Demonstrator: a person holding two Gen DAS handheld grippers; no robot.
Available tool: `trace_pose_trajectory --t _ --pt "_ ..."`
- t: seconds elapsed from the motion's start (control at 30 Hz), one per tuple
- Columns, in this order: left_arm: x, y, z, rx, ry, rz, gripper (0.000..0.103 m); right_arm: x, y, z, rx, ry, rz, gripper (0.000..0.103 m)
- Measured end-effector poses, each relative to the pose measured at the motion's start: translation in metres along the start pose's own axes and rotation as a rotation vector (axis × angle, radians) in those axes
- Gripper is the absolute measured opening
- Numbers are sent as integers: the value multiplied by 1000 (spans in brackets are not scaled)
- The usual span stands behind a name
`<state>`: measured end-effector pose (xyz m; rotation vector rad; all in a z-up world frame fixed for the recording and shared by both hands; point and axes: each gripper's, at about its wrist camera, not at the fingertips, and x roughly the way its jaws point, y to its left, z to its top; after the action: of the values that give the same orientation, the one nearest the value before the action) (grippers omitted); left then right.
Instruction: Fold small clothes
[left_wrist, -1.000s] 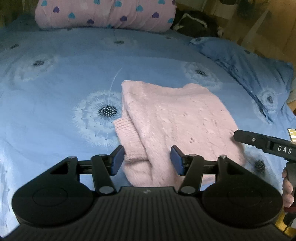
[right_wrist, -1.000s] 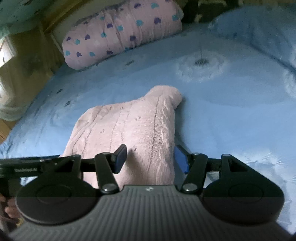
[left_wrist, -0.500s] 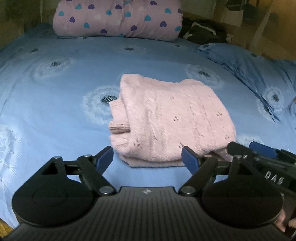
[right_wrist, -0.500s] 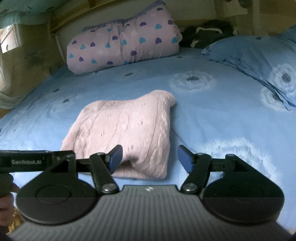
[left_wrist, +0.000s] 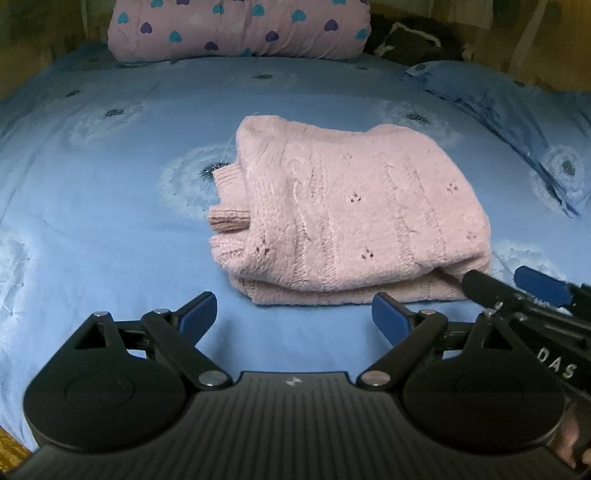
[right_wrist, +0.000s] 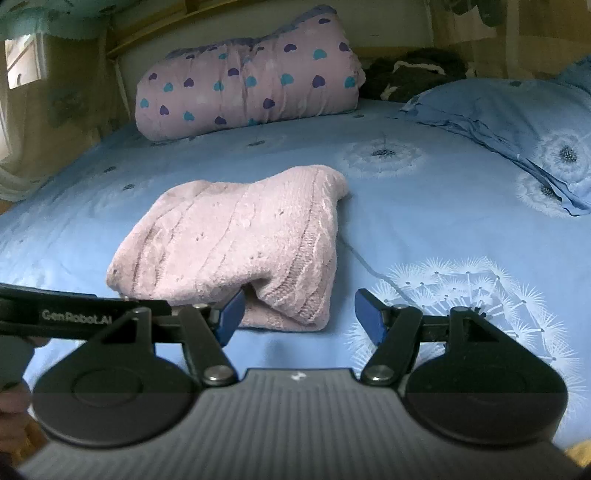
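A pink knitted sweater (left_wrist: 351, 214) lies folded in a thick stack on the blue bed sheet (left_wrist: 103, 229); ribbed cuffs stick out on its left side. It also shows in the right wrist view (right_wrist: 236, 243). My left gripper (left_wrist: 294, 315) is open and empty, just short of the sweater's near edge. My right gripper (right_wrist: 299, 312) is open and empty at the sweater's near right corner; it also shows in the left wrist view (left_wrist: 517, 295) at the right.
A pink pillow with heart prints (left_wrist: 240, 29) lies at the head of the bed. A blue pillow (right_wrist: 517, 122) lies at the right. Dark clothing (right_wrist: 413, 79) sits behind the pillows. Wooden floor shows at the lower corners.
Both grippers have pulled back from the sweater and opened wider. The sweater now lies free and folded on the sheet, farther from both cameras.
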<state>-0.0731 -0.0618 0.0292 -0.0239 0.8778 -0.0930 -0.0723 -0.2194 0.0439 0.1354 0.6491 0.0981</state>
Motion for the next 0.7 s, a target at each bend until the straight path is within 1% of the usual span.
trace_pose_trajectory --t 0.3,0.53,0.7 --pt "9 2 -3 -2 21 25 94 2 1 -1 -8 -5 5 68" --pt "11 2 -4 7 15 54 94 3 3 -1 -10 -3 8 68" --pt "10 1 -5 15 12 53 94 4 3 -1 -1 3 8 68"
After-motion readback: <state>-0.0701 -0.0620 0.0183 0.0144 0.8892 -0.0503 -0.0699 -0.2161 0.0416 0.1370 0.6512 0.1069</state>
